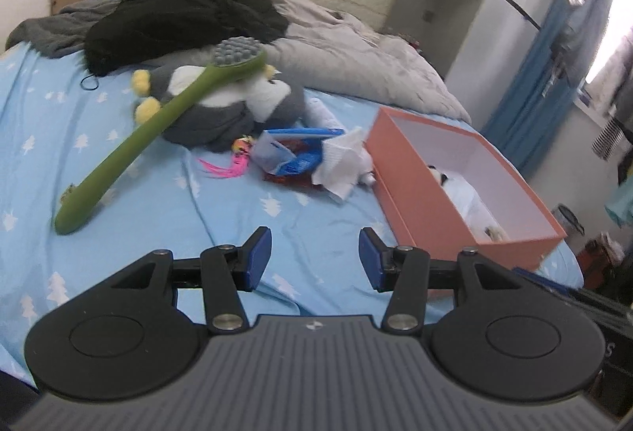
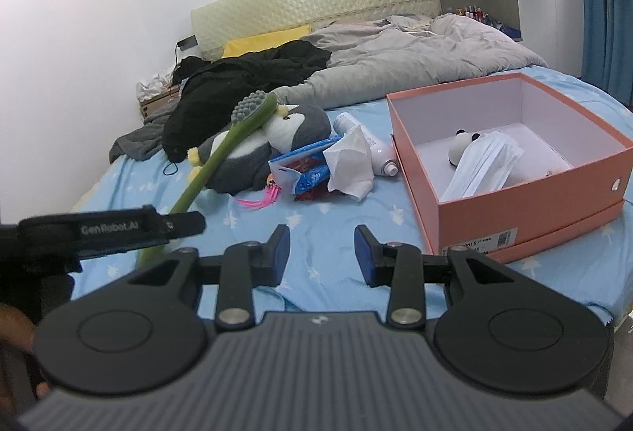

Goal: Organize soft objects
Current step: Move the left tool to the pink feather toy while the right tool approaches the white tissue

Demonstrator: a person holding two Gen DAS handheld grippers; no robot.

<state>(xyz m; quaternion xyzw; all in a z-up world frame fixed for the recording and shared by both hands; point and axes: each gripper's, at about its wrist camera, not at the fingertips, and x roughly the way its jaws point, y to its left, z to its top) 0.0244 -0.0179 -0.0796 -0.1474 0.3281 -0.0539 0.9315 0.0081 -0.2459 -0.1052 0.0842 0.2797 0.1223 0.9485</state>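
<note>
A grey and white plush penguin [image 1: 233, 98] [image 2: 277, 142] lies on the blue bedsheet, with a long green brush [image 1: 158, 122] [image 2: 225, 150] leaning across it. In front of it lie a blue packet [image 1: 292, 150] [image 2: 304, 166], a crumpled white tissue [image 1: 342, 162] [image 2: 350, 162] and a pink tassel toy [image 1: 229, 162] [image 2: 265, 197]. An open orange box [image 1: 419, 201] [image 2: 522, 209] on the right holds a small panda toy [image 2: 459, 148] and white masks [image 2: 482, 166]. My left gripper [image 1: 314, 257] and right gripper [image 2: 320, 253] are both open and empty above the sheet, short of the pile.
A grey duvet [image 1: 356, 55] [image 2: 415, 51] and black clothes [image 1: 170, 19] [image 2: 245, 78] cover the far half of the bed. A white tube [image 2: 368, 146] lies beside the box. The left gripper's strap [image 2: 110, 229] shows at the right wrist view's left edge.
</note>
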